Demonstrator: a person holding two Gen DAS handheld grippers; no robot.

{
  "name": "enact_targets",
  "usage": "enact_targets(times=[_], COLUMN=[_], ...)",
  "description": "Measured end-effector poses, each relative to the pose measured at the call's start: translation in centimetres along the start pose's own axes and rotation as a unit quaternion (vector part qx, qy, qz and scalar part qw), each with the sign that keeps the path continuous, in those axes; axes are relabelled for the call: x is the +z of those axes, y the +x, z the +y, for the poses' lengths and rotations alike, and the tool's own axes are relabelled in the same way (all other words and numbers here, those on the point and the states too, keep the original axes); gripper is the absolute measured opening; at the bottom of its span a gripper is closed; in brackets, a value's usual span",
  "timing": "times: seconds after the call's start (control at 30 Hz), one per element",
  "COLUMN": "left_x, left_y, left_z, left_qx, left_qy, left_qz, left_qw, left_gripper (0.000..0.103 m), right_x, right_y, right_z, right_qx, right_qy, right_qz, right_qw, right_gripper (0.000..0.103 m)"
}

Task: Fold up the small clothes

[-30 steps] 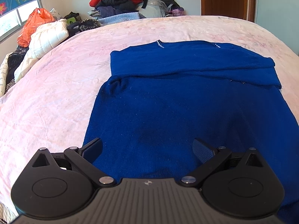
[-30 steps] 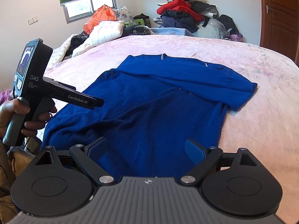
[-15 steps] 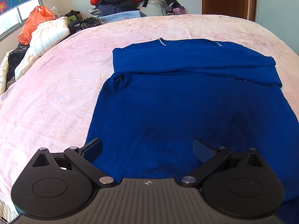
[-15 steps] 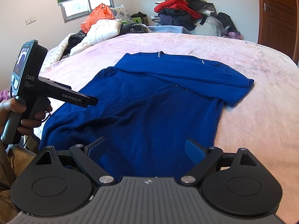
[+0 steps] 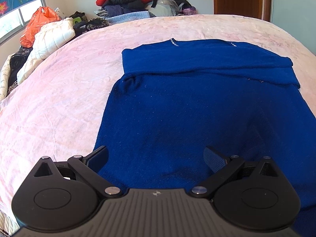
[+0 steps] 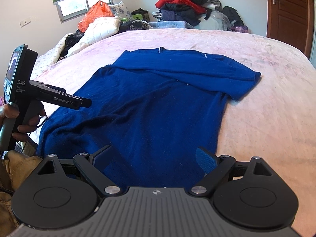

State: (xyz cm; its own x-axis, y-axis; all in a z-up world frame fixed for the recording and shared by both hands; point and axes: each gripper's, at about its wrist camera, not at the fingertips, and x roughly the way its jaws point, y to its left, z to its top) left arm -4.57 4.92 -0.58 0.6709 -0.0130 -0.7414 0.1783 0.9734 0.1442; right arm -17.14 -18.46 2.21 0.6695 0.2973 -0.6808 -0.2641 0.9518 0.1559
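A blue sweater (image 5: 197,108) lies spread flat on a bed (image 5: 59,98) covered with a pale pink blanket. Its sleeves are folded across the upper body, forming a band just below the collar (image 5: 173,42); in the right wrist view the folded sleeve end (image 6: 246,83) reaches toward the right side of the garment. The hem lies at the near edge of the bed, closest to both cameras. The left gripper (image 5: 156,156) stands wide apart, holding nothing; its two fingers frame the lower part of the sweater, and whether they touch the fabric cannot be told. The right gripper (image 6: 155,156) is likewise spread wide and empty, positioned over the hem, with the right-hand finger near the garment's right edge; contact with the fabric cannot be confirmed. In the right wrist view the left-hand device appears in side profile at the frame's left, held by the left hand (image 6: 21,120), its tip over the sweater's near-left edge, where the fabric is slightly rumpled. Beyond the bed, a pile of clothes (image 5: 134,2) sits against the far wall. An orange bag (image 5: 37,25) and a white quilted jacket (image 5: 49,43) rest by the window side. A brown door (image 6: 290,13) stands at the right.
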Motion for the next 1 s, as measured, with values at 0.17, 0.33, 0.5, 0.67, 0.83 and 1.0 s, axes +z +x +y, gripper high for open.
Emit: enact_targets(times=[0.17,0.33,0.5,0.67,0.83,1.0], left_x=[0.0,-0.1,-0.3,-1.5,-2.6,-3.5], left_y=[-0.1,-0.1,-0.2,-0.9,-0.5,-0.5], left_z=[-0.1,0.0,0.4,2.1,5.4,10.5], left_qx=[0.000,-0.002,-0.005,-0.004,-0.037,-0.101], left_qy=[0.001,0.000,0.006,0.016,0.002,-0.047], left_qz=[0.002,0.005,0.002,-0.009,0.009,0.025], left_qw=[1.0000,1.0000,1.0000,0.9998,0.9993,0.9935], left_gripper=[0.103,0.103,0.103,0.103,0.103,0.103], right_x=[0.0,-0.1,-0.6,-0.9,-1.7,-2.7], right_y=[0.0,-0.1,-0.2,-0.5,-0.9,-1.2], right_z=[-0.1,-0.4,-0.9,-1.3,-2.5,-3.1], right_qx=[0.001,-0.003,-0.008,-0.008,-0.007,0.013], right_qy=[-0.003,0.001,0.009,0.009,0.034,0.055], right_qz=[0.000,0.003,0.006,0.010,0.020,0.031], right_qw=[1.000,1.000,1.000,1.000,0.999,0.998], right_gripper=[0.092,0.092,0.092,0.092,0.092,0.091])
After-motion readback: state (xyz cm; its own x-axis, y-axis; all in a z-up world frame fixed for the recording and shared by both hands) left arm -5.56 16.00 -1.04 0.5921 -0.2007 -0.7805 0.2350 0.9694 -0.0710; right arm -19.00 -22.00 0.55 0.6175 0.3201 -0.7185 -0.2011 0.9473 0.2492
